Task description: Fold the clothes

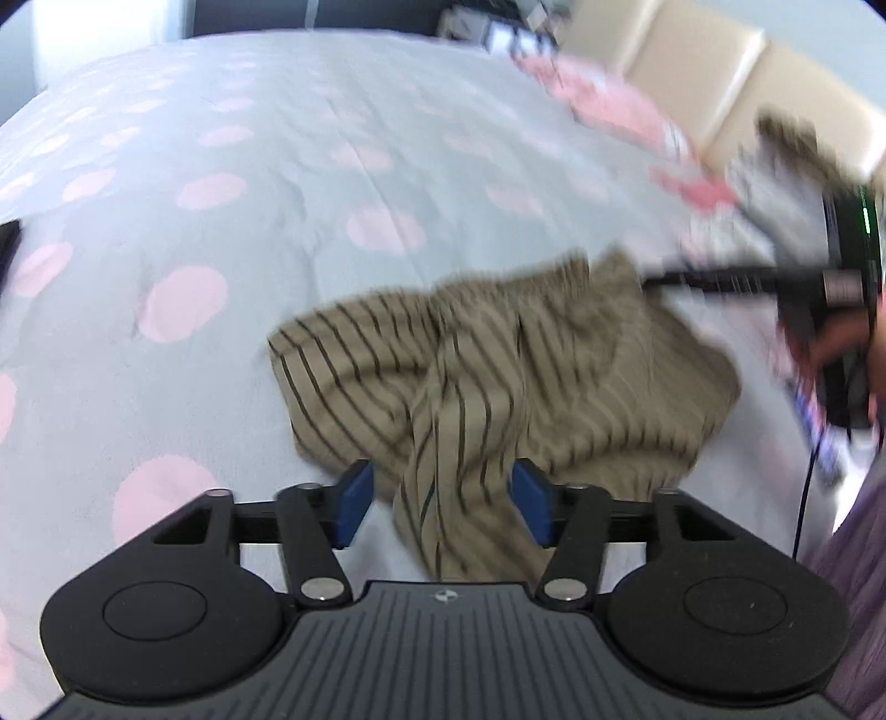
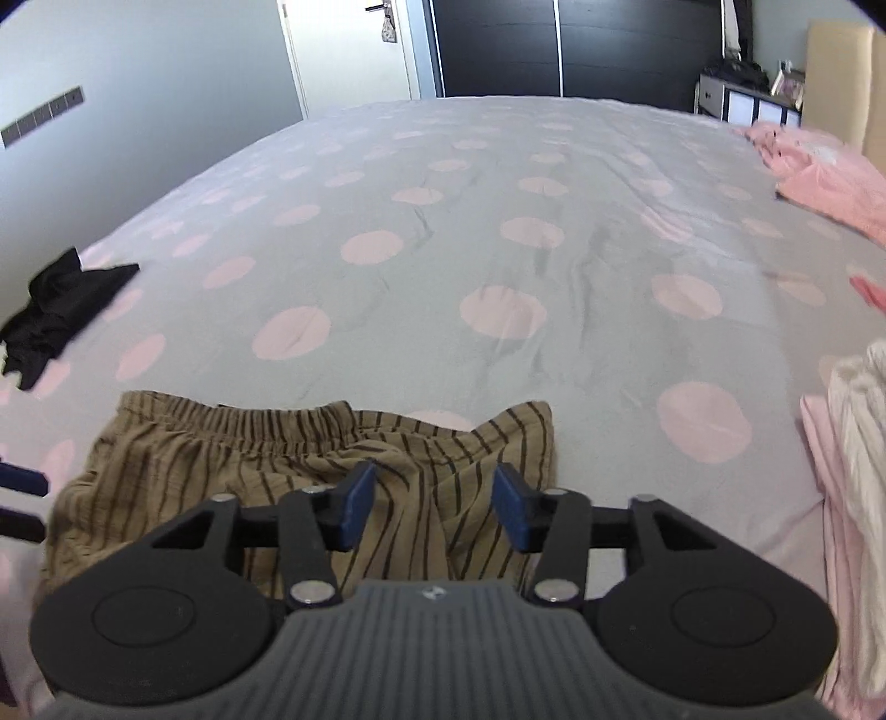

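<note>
Tan shorts with dark stripes (image 1: 498,360) lie crumpled on the bed. In the left wrist view my left gripper (image 1: 440,476) is open low over their near edge, and a raised fold of cloth stands between the blue pads without being pinched. At the right of that view the right tool's black fingers (image 1: 714,277), blurred, reach the far corner of the shorts. In the right wrist view my right gripper (image 2: 434,479) is open just above the shorts (image 2: 166,471), near side of the gathered waistband (image 2: 266,423). Nothing is gripped.
The bed has a grey sheet with pink dots (image 2: 443,221). A black garment (image 2: 50,315) lies at the left. Pink clothes (image 2: 830,183) and a white garment (image 2: 864,421) lie at the right. A cream headboard (image 1: 692,72) and dark wardrobe doors (image 2: 554,50) stand beyond.
</note>
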